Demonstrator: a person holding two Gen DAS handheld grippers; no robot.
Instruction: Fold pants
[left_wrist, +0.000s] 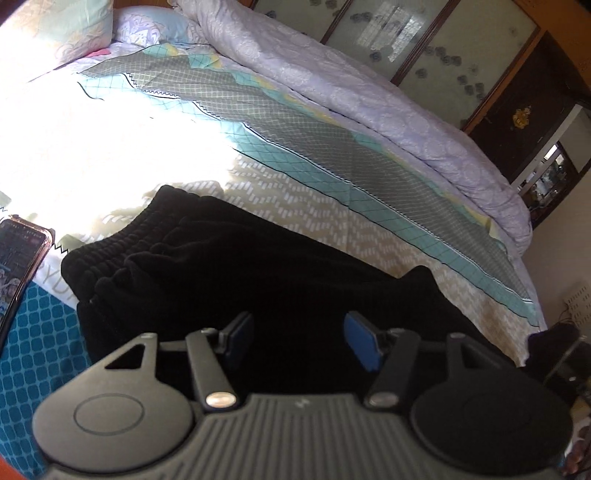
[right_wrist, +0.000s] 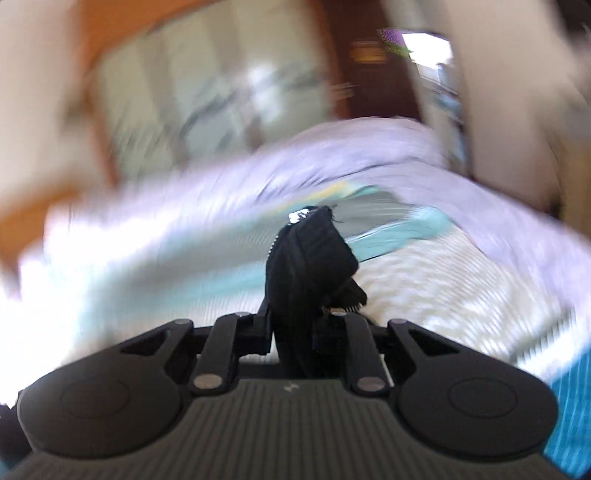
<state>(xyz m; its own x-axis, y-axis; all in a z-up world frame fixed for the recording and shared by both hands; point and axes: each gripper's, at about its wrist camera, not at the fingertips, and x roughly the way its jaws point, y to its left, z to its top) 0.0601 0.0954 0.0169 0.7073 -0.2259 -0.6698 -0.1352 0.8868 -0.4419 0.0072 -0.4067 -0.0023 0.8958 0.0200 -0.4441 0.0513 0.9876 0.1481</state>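
- Black pants (left_wrist: 229, 266) spread flat on the bed (left_wrist: 332, 229), on the patterned sheet, elastic waistband end toward the pillow (left_wrist: 62, 29).
- Ribbed waistband bunched in soft folds; dark fabric running from there down under the left gripper (left_wrist: 299, 343).
- Left gripper poised directly above the pants, pointing down toward the cloth.
- Jaws of the left gripper about half open (blue pads facing each other, well apart); nothing clamped between them, only the black fabric visible below the gap.
- Right gripper (right_wrist: 291, 332) raised clear of the bed, view heavily blurred.
- Jaws of the right gripper drawn close together and clamped on a bunched fold of the black pants (cloth standing up from between the fingers, a zipper edge visible along its left side).
- Held fold hanging above the sheet, away from the lavender quilt (left_wrist: 406, 122).
- Lavender quilt piled along the far side of the bed, beyond the pants.
- Phone (left_wrist: 18, 266) lying on the bed just beside the waistband, on the side away from the quilt.
- Cabinet with glass doors (left_wrist: 424, 44) standing behind the bed, past the quilt.
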